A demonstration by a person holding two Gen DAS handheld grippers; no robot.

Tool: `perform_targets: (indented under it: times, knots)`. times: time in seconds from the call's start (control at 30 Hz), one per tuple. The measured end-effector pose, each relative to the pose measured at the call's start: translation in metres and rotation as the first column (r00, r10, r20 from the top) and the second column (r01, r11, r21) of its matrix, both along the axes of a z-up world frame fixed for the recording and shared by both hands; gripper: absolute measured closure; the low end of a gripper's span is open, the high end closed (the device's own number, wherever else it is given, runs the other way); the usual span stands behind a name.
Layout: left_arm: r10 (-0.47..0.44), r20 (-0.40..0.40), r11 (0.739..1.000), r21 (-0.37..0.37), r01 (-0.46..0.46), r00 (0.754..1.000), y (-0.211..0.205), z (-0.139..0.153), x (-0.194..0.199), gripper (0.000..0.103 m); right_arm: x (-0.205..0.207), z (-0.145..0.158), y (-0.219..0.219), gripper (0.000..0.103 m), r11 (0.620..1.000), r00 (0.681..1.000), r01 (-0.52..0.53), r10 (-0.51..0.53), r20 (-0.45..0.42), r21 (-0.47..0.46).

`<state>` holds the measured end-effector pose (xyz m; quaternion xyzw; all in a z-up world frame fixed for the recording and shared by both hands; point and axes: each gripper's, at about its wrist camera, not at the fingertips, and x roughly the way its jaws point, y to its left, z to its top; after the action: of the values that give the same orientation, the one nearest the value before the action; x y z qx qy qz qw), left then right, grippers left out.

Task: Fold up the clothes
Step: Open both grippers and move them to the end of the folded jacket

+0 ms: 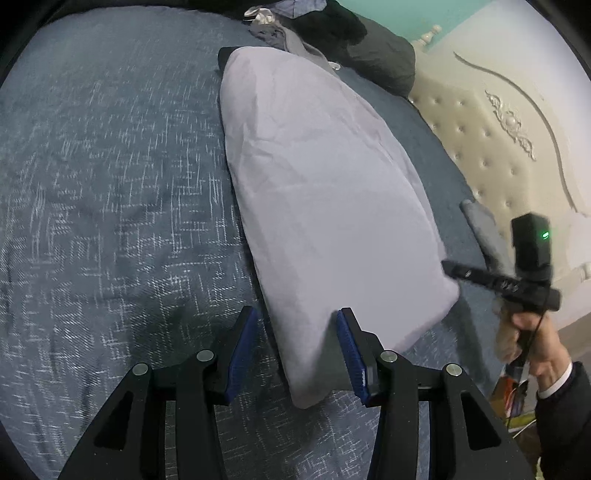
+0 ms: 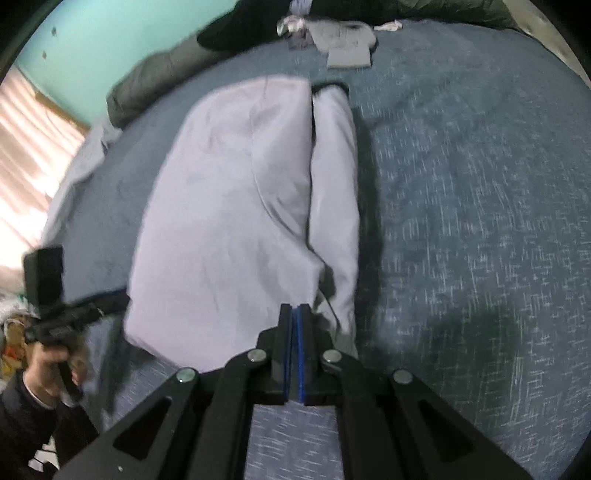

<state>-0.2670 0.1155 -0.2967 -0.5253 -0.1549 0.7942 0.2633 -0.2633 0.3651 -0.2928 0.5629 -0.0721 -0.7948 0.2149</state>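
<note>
The left gripper (image 1: 297,350) had its blue pads wide apart, right at the near corner of the pale folded cloth (image 1: 325,192), holding nothing; the right gripper (image 2: 294,345) had its pads pressed together at the cloth's near edge (image 2: 236,221), and I cannot tell if cloth was caught between them; the cloth lay long on the blue bed cover (image 1: 110,184), running toward 12 o'clock; a heap of clothes (image 1: 295,22) sat far off there.
</note>
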Motion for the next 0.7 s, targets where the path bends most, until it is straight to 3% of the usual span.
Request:
perform_targets:
  times: [0.13,0.3,0.33,0.4,0.47,0.6,0.7]
  knots:
    - [0.001,0.004,1.000,0.002,-0.001,1.000,-0.005,-0.001,0.003,0.052,0.001,-0.002,0.013,0.103,0.995,0.998,0.064,-0.063,0.015,-0.076]
    - [0.010,0.000,1.000,0.029,-0.010,1.000,-0.008,0.001,0.002,0.051,0.003,0.006,0.024,0.094,0.990,0.993,0.107,-0.102,0.054,-0.089]
    - [0.018,0.010,0.999,0.042,-0.019,1.000,-0.009,-0.001,0.000,0.050,0.003,0.006,0.026,0.090,0.990,0.993,0.109,-0.103,0.064,-0.091]
    - [0.032,0.028,0.997,0.066,-0.034,0.999,-0.009,-0.004,-0.002,0.048,0.005,0.006,0.031,0.060,0.990,0.992,0.108,-0.101,0.077,-0.095]
    - [0.035,0.037,0.997,0.073,-0.037,0.999,-0.006,-0.007,-0.003,0.046,0.007,0.006,0.036,0.047,0.989,0.991,0.108,-0.099,0.091,-0.099]
    - [0.023,0.049,0.996,0.084,-0.027,0.999,0.004,-0.012,-0.006,0.040,0.008,0.004,0.042,0.033,0.988,0.990,0.103,-0.091,0.107,-0.113]
    - [0.033,0.067,0.994,0.099,-0.039,0.997,0.014,-0.016,-0.015,0.035,0.004,-0.001,0.043,0.030,0.985,0.989,0.091,-0.072,0.127,-0.146]
